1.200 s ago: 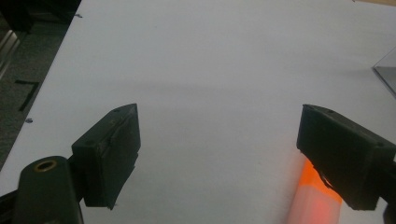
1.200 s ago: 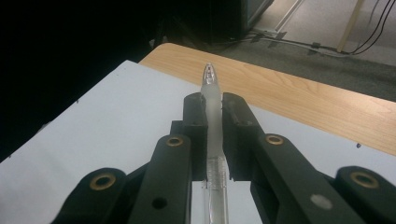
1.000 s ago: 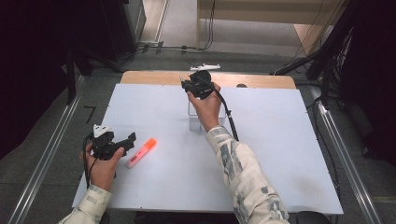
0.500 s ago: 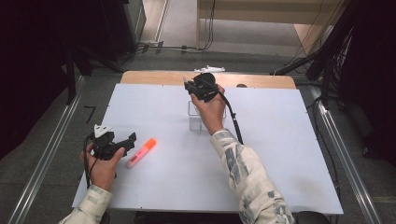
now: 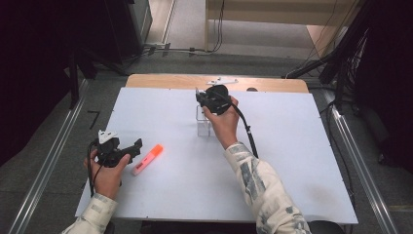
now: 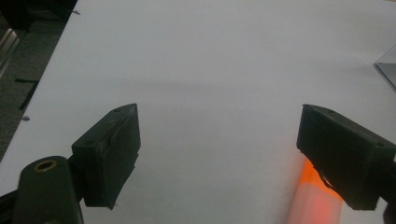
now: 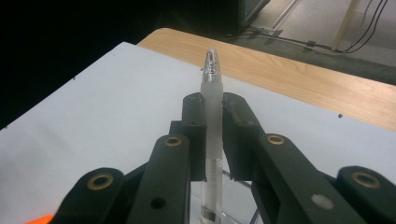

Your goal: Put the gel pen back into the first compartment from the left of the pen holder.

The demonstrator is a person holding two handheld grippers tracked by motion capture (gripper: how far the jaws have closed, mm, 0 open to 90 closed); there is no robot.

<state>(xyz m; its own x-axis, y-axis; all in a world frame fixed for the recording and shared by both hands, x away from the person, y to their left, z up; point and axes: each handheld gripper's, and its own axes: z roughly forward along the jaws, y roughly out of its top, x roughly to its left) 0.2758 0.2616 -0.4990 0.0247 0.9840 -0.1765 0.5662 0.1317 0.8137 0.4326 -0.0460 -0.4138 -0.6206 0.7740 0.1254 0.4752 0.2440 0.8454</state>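
My right gripper [image 7: 213, 105] is shut on a clear pen [image 7: 212, 84], which stands upright between its pads with the pointed end up. The pen's lower end hangs over a clear plastic holder [image 7: 236, 207]. In the high view the right gripper [image 5: 200, 99] hovers just above that holder [image 5: 203, 126] at the middle of the white table [image 5: 292, 146]. An orange highlighter [image 5: 147, 159] lies flat near the left front. My left gripper [image 5: 134, 146] rests beside it, open, with the highlighter [image 6: 312, 198] under its right jaw and nothing between the pads [image 6: 112, 149].
A wooden strip [image 5: 272, 84] runs along the table's far edge with a small white plate [image 5: 221, 80] on it. Metal rails [image 5: 48, 165] flank the table. Cables and dark equipment stand beyond the far edge.
My right gripper, still holding the pen, has drifted a little toward the person and to the right over the holder. The left gripper and highlighter have stayed put.
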